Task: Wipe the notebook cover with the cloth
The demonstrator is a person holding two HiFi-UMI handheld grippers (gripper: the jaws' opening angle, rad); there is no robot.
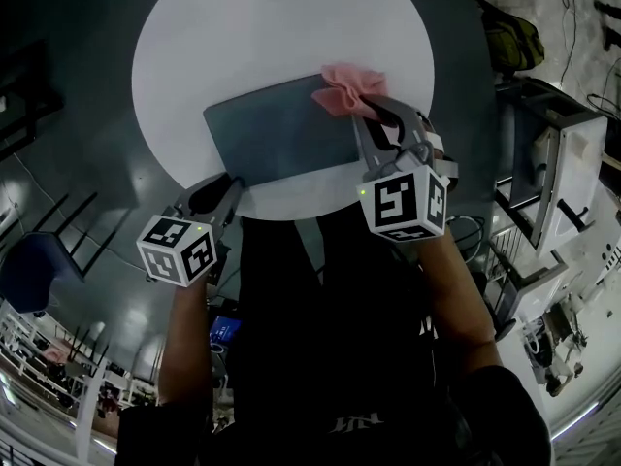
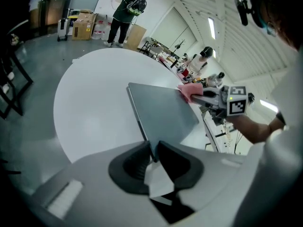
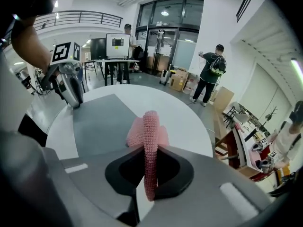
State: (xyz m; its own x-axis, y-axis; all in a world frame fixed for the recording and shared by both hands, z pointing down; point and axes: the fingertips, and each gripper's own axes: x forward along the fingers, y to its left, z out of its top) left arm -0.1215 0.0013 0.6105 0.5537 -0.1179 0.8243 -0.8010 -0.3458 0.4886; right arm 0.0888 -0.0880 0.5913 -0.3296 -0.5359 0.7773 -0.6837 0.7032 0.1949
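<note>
The notebook [image 1: 281, 129] lies flat and closed on the round white worktop [image 1: 243, 37], toward the edge nearest to the person. Its grey cover faces up. The left hand-held gripper [image 1: 229, 186] has its jaws pressed together on the near left corner of the notebook, with the thin edge of the cover between them. The right hand-held gripper [image 3: 150, 161] is pinching the cloth [image 3: 149, 136], a pink knitted piece. One fold stands upright between the jaws and the rest bunches out in front. In the head view this bunch rests on the far right corner of the notebook, so it touches the cover.

The cloth looks soft, light and loose. I judge that it will bend under any push, so it is better to hold it deep in a thick fold, as it is held now, and leave enough free in front to press flat on the cover. The notebook looks thin, stiff enough and not heavy, and its cover seems smooth. On the smooth worktop it will probably slide when it is rubbed. A hold on a corner, away from the wiping path, should steady it, but a hard squeeze may crease the cover
</note>
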